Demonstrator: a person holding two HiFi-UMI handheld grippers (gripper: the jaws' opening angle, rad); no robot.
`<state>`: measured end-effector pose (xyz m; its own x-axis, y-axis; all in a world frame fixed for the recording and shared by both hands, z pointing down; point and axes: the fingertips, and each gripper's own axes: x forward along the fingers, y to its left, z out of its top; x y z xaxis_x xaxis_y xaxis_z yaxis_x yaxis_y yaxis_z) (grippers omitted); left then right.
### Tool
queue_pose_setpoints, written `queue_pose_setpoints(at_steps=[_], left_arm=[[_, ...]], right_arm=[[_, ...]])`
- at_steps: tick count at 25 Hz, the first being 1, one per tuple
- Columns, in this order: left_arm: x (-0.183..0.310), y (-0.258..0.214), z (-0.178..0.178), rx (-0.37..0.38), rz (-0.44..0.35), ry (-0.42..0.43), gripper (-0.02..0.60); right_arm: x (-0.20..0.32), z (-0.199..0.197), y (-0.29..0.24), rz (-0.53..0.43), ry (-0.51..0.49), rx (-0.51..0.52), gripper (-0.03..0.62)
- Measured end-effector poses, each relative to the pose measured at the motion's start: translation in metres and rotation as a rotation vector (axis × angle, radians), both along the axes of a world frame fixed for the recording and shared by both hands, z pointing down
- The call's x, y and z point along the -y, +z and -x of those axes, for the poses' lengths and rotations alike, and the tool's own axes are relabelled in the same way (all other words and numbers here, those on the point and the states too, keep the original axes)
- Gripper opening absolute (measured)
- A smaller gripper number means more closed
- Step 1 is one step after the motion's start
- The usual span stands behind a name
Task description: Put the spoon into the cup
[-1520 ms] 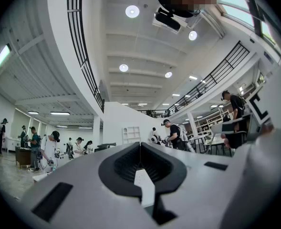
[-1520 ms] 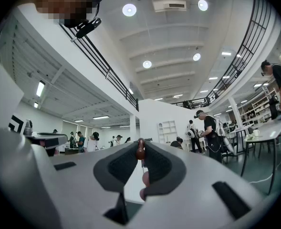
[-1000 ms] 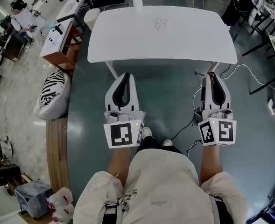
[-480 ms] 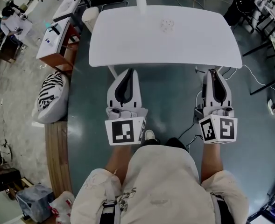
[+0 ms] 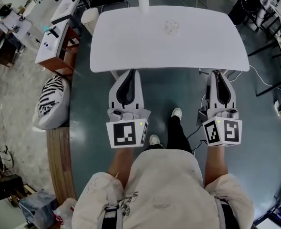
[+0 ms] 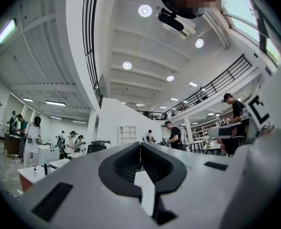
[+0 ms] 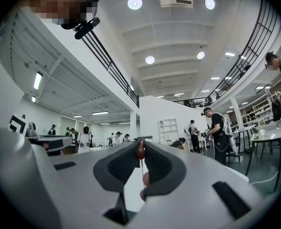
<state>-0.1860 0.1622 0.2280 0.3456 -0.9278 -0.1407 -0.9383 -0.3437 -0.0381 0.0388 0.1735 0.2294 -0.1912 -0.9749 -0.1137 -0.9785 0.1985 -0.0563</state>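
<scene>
The table is white and nearly bare. The cup, small and clear, stands on its far half, a little right of the middle. A white vase stands at the far edge, left of the cup and apart from it.

The person stands at the near side of the table with a gripper in each hand, both held about level and pointing toward it. In the head view their tips reach the near edge.

The left gripper is in front of the table's left leg. Its jaws are closed tip to tip, with nothing between them.

The right gripper is in front of the right leg. Its jaws are clamped on the spoon, a thin reddish-brown thing. One rounded end sits right at the tips and a slim stem runs back between the pads. The spoon is on the near side of the table, well apart from the cup and to the cup's right.

Beyond the table, both gripper views show other people at benches across the hall.
</scene>
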Motion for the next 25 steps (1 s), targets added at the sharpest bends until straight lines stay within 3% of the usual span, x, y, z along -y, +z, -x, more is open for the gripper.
queue_pose_setpoints(at_steps=[5,12,25], left_arm=[[0.034,0.008,-0.004,0.007,0.024,-0.016,0.008],[0.101,0.019,-0.036,0.035,0.040,-0.029,0.008],[0.223,0.034,-0.130,0.094,0.087,-0.046,0.008]], right_arm=[[0.037,-0.004,0.012,0.020,-0.008,0.008,0.025],[0.107,-0.035,0.029,0.050,-0.015,0.017,0.025],[0.241,-0.104,0.048,0.096,-0.088,0.110,0.025]])
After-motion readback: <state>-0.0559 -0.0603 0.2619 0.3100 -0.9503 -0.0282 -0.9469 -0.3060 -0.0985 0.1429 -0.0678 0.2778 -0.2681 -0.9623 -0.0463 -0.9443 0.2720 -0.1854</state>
